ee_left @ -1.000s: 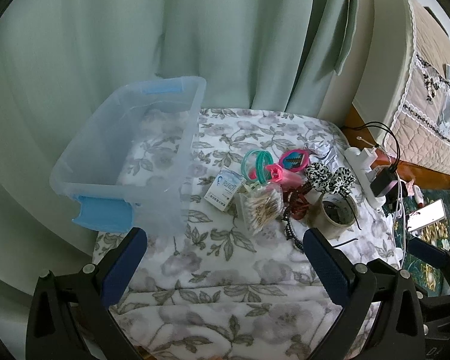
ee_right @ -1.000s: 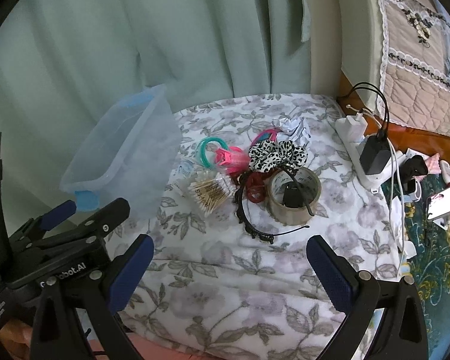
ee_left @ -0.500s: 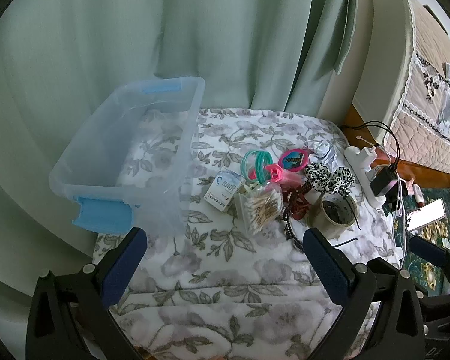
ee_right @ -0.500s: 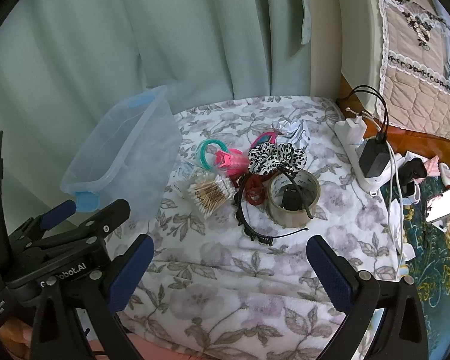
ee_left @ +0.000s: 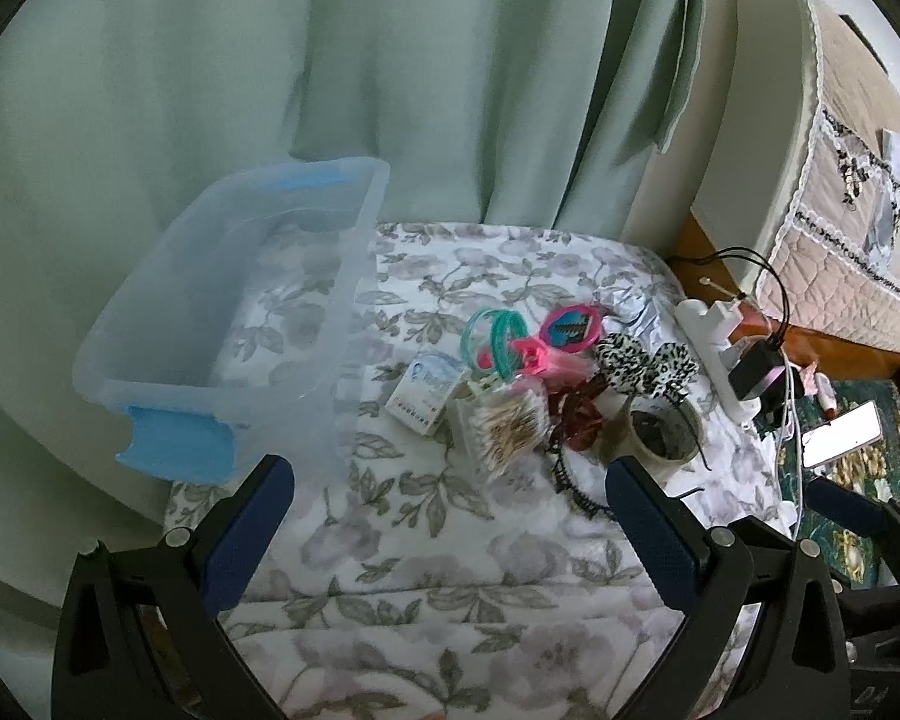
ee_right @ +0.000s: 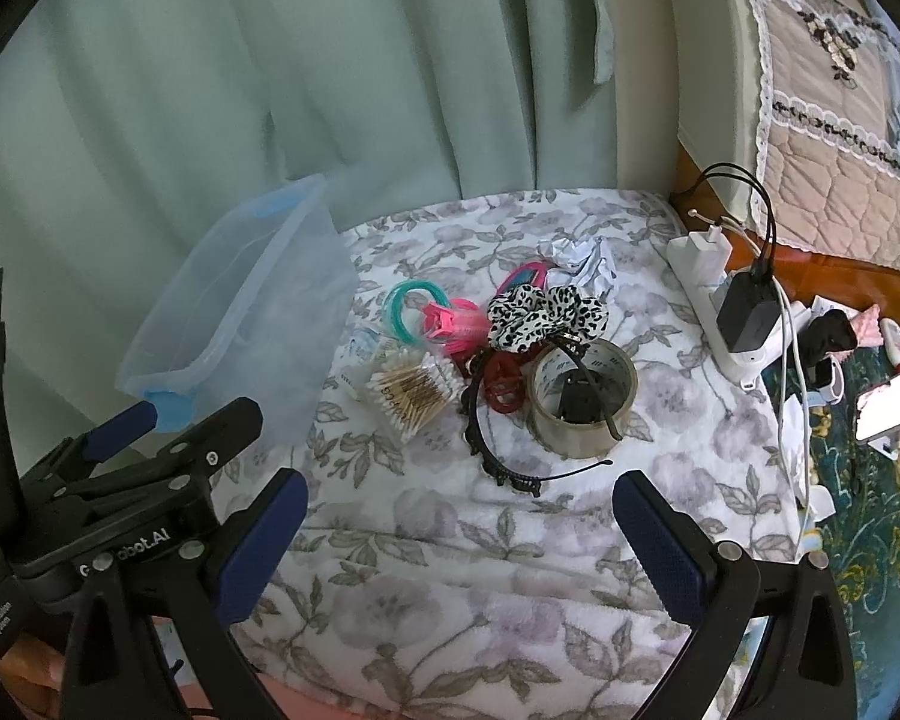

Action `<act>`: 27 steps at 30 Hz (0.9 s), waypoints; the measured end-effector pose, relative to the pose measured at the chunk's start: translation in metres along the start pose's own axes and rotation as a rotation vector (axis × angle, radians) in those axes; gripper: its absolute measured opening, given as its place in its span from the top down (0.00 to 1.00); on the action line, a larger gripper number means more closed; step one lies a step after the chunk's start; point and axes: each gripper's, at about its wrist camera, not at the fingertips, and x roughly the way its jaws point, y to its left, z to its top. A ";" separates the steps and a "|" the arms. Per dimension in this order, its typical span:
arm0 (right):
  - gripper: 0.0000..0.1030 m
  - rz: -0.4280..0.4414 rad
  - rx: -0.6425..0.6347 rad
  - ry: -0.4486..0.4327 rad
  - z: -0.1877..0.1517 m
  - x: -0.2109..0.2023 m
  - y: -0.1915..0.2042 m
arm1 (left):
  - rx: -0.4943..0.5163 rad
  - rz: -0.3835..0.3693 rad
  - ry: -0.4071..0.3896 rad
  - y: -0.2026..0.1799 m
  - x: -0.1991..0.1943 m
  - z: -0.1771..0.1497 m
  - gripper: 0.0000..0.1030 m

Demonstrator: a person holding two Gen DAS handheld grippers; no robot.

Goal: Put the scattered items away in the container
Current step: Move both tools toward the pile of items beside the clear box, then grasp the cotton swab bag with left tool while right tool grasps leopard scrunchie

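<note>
An empty clear plastic bin [ee_left: 150, 372] [ee_right: 168, 354] with blue handles stands at the left of a floral blanket [ee_left: 450, 552]. A pile of items lies right of it: a white box [ee_left: 427, 390], a bag of cotton swabs [ee_left: 501, 423] [ee_right: 414, 393], teal rings [ee_left: 492, 333] [ee_right: 411, 309], a pink clip [ee_right: 450, 324], a leopard scrunchie [ee_left: 642, 363] [ee_right: 540, 315], a red claw clip [ee_right: 501, 387], a tape roll [ee_left: 660, 435] [ee_right: 585, 396], a black toothed headband [ee_right: 498, 468]. My left gripper [ee_left: 450, 510] and right gripper [ee_right: 459, 510] are open and empty, near of the pile.
A white power strip [ee_right: 720, 300] with chargers and cables lies on the blanket's right edge. A phone [ee_right: 894, 402] and small items lie on the floor at right. Green curtains [ee_left: 330, 90] hang behind. A quilted bed [ee_right: 840, 90] is at far right.
The right gripper has moved a little forward toward the pile. The left gripper has barely moved. Nothing was picked up.
</note>
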 end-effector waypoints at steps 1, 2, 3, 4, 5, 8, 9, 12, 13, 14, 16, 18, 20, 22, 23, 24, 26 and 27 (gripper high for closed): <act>0.00 0.002 0.005 -0.002 0.000 0.001 -0.002 | 0.001 -0.018 0.008 -0.001 0.003 0.001 0.00; 0.00 0.003 0.009 -0.002 0.001 0.002 -0.004 | -0.001 -0.039 0.018 -0.001 0.007 0.002 0.00; 0.00 0.005 0.015 -0.002 0.001 0.004 -0.007 | -0.009 -0.068 0.033 -0.001 0.012 0.003 0.00; 0.00 0.009 0.023 -0.002 0.002 0.006 -0.010 | -0.015 -0.091 0.047 -0.002 0.018 0.004 0.00; 0.00 0.012 0.031 -0.002 0.003 0.008 -0.013 | -0.017 -0.101 0.059 -0.003 0.023 0.005 0.00; 0.00 0.026 0.053 0.010 0.004 0.015 -0.021 | 0.003 -0.093 0.077 -0.009 0.037 0.006 0.00; 0.00 0.032 0.062 0.016 0.004 0.018 -0.025 | 0.018 -0.076 0.084 -0.013 0.041 0.006 0.00; 0.00 0.043 0.090 0.024 0.006 0.025 -0.036 | 0.030 -0.060 0.107 -0.019 0.054 0.007 0.00; 0.00 0.040 0.096 0.022 0.007 0.027 -0.040 | 0.028 -0.060 0.118 -0.020 0.059 0.008 0.00; 0.00 0.031 0.090 0.021 0.008 0.029 -0.042 | 0.030 -0.058 0.130 -0.020 0.064 0.008 0.00; 0.00 0.005 0.080 0.018 0.010 0.033 -0.046 | 0.039 -0.050 0.151 -0.022 0.074 0.008 0.00; 0.00 -0.020 0.072 0.017 0.013 0.038 -0.051 | 0.054 -0.044 0.167 -0.025 0.082 0.008 0.00; 0.00 -0.037 0.070 0.021 0.016 0.044 -0.055 | 0.067 -0.044 0.179 -0.029 0.091 0.008 0.00; 0.00 -0.042 0.078 0.030 0.018 0.052 -0.060 | 0.081 -0.042 0.185 -0.033 0.098 0.008 0.00; 0.00 -0.043 0.082 0.033 0.020 0.055 -0.062 | 0.088 -0.040 0.188 -0.035 0.101 0.008 0.00; 0.00 -0.045 0.083 0.037 0.021 0.058 -0.063 | 0.095 -0.036 0.192 -0.036 0.106 0.009 0.00; 0.00 -0.049 0.084 0.046 0.023 0.065 -0.066 | 0.099 -0.028 0.203 -0.038 0.114 0.009 0.01; 0.00 -0.054 0.080 0.052 0.024 0.069 -0.067 | 0.099 -0.026 0.207 -0.038 0.118 0.010 0.01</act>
